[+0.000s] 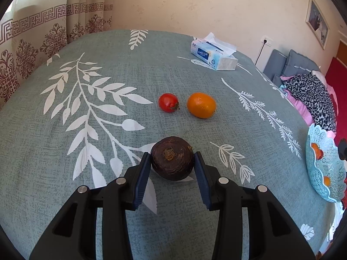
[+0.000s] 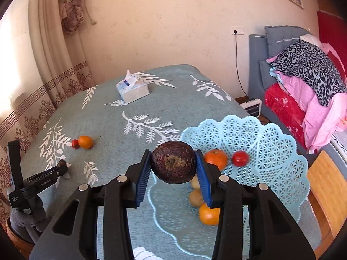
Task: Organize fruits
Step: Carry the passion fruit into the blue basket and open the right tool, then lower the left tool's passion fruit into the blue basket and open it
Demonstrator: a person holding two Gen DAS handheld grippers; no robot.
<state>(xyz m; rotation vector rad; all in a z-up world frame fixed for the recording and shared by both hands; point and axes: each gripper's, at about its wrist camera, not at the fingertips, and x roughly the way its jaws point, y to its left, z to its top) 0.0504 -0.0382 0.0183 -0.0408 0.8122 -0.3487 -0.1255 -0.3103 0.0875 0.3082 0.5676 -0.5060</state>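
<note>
A: Your left tool [image 1: 172,162] has both pads against the sides of a dark brown fruit [image 1: 172,158] that sits on the worktop [image 1: 108,143], low between the fingers and close to their tips. From the picture the pads seem clamped on it.

B: And the right one?

A: Your right tool [image 2: 173,164] is clamped on a second dark fruit [image 2: 173,162], held in the air at the near rim of the blue basket [image 2: 271,151]. Beyond the tips and slightly to their right, inside the basket, lie an orange [image 2: 215,158] and a tomato [image 2: 240,158]. Under the right finger are two pale brown fruits and another orange [image 2: 209,214].

B: What could go wrong?

A: On the right, the fruit hangs near the basket's edge, not over its middle. If you let go there, it may strike the rim and roll out onto the cloth, or knock the fruits below. Carry it further in before you part the fingers.

B: And on the left?

A: The hold is close to the fingertips on a round, wrinkled skin. Lift fast or tilt, and it could slip forward out of the pads and roll toward the tomato [image 1: 168,102] and orange [image 1: 201,105] ahead of the tool. Both of those are yet to be gathered. The tissue box [image 1: 213,54] far ahead is well clear.
</note>
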